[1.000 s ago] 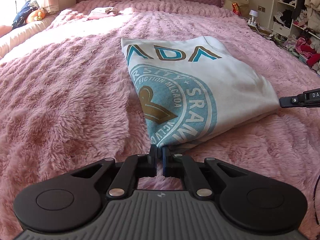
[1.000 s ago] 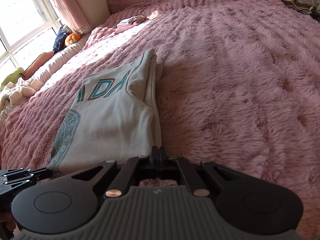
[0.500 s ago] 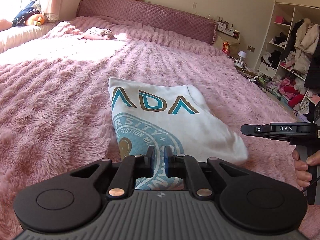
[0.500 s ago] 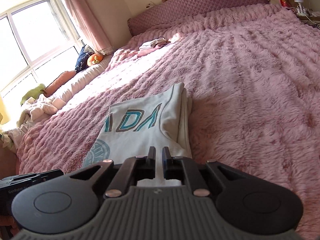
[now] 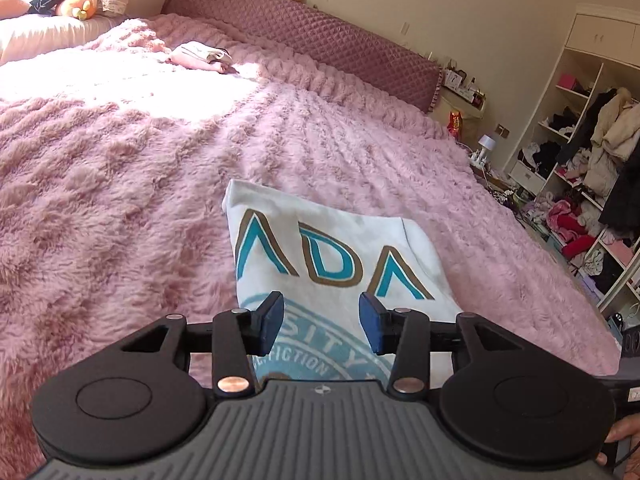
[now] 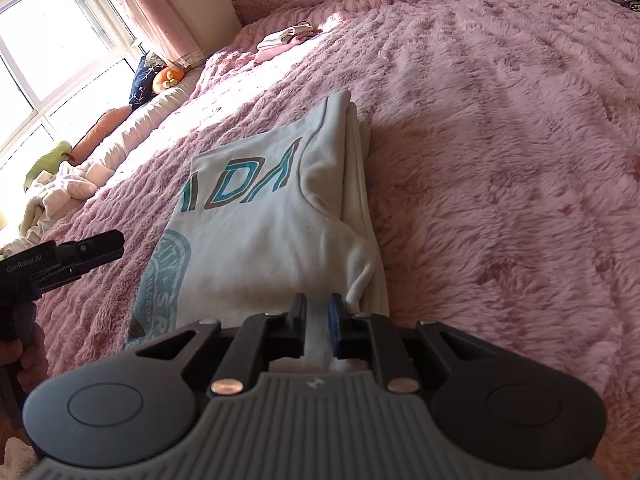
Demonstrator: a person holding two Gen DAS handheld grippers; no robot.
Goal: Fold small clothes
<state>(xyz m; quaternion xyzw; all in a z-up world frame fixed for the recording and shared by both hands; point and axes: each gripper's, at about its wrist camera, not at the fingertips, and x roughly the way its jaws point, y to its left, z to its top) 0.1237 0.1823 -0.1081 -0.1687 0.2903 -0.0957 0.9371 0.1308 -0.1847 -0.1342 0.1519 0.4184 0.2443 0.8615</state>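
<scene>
Shirt (image 5: 336,256) print reads "ADA" — left claw (image 5: 322,320) open above it.

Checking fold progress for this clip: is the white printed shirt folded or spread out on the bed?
Folded. The white shirt lies as a compact rectangle on the pink blanket, with stacked layers showing along its right edge.

The left wrist camera sits low behind the left tongs (image 5: 320,322). It looks up the pink bed (image 5: 120,184) toward the headboard (image 5: 320,36), close above the folded T-shirt (image 5: 336,248). The right wrist camera sits behind the right tongs (image 6: 318,320) and looks toward the window (image 6: 44,52). Both see the T-shirt (image 6: 272,216) and the bed (image 6: 500,140).
</scene>
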